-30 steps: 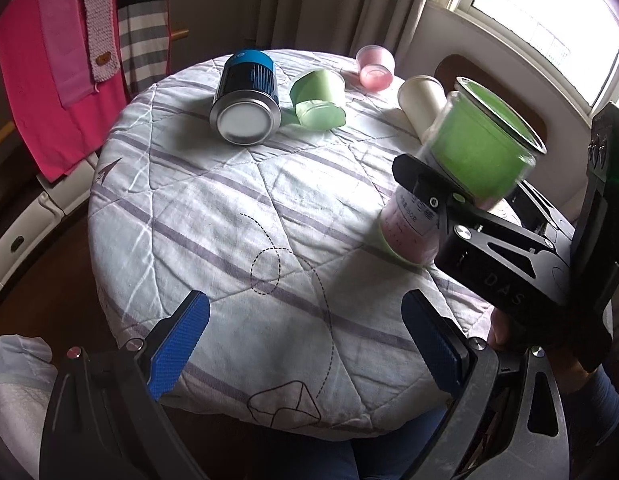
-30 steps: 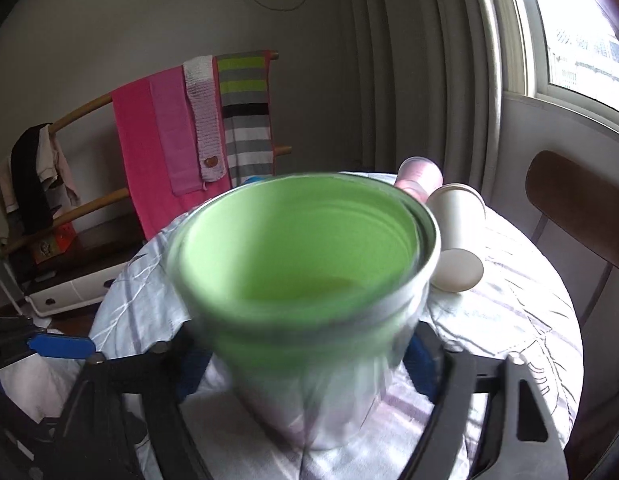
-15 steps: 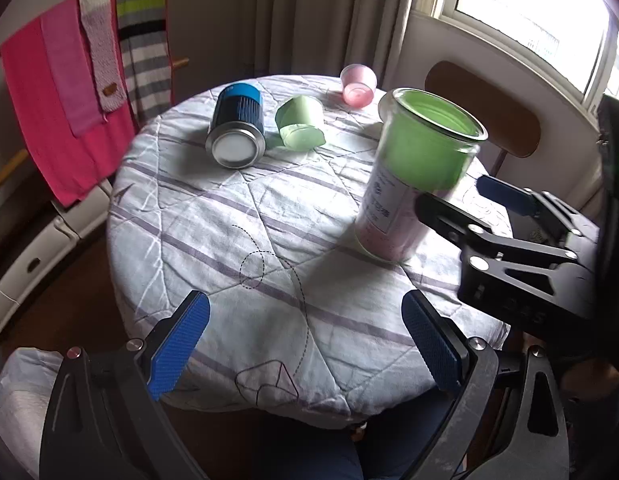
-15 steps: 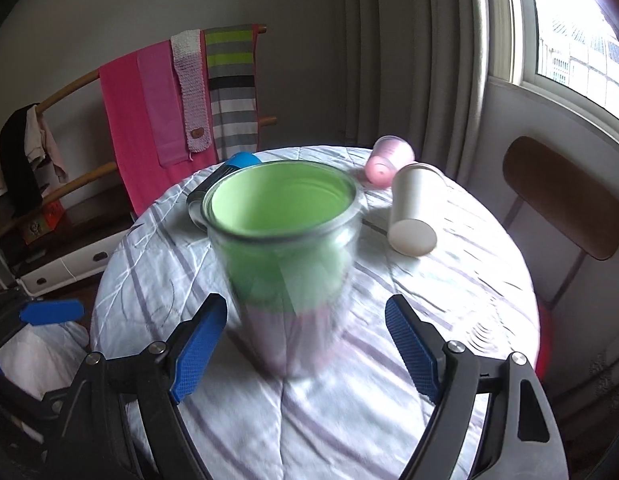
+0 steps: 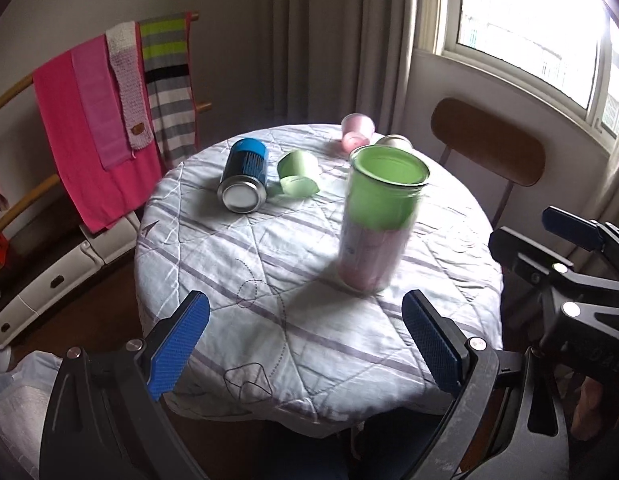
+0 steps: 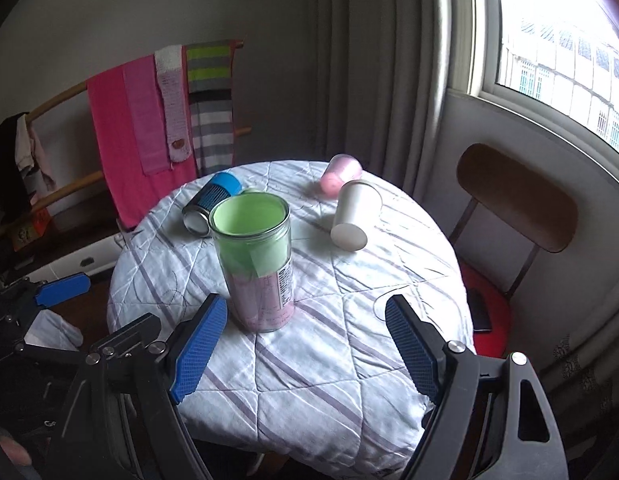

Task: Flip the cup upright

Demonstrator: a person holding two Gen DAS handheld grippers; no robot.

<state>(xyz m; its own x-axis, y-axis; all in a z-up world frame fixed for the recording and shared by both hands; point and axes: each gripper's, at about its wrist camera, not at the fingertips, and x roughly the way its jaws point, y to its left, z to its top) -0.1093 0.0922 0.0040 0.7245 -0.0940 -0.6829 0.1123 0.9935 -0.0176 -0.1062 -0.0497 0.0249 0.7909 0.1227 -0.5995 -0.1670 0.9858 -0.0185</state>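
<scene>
Your cup (image 6: 255, 264) stands upright, mouth up, on the worktop (image 6: 349, 344); right gripper (image 6: 305, 354) and left gripper (image 5: 305, 344) gape, empty (nothing needs holding).

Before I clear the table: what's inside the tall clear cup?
Inside the tall clear cup, green paper lines the top and pink paper the bottom. Whatever they wrap is hidden.

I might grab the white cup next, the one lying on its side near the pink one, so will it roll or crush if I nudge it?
The white cup lies on its side on the quilted cloth, so a nudge would probably roll it, likely in a curve since it tapers. It looks thin-walled and light, so a firm squeeze may dent it.
</scene>
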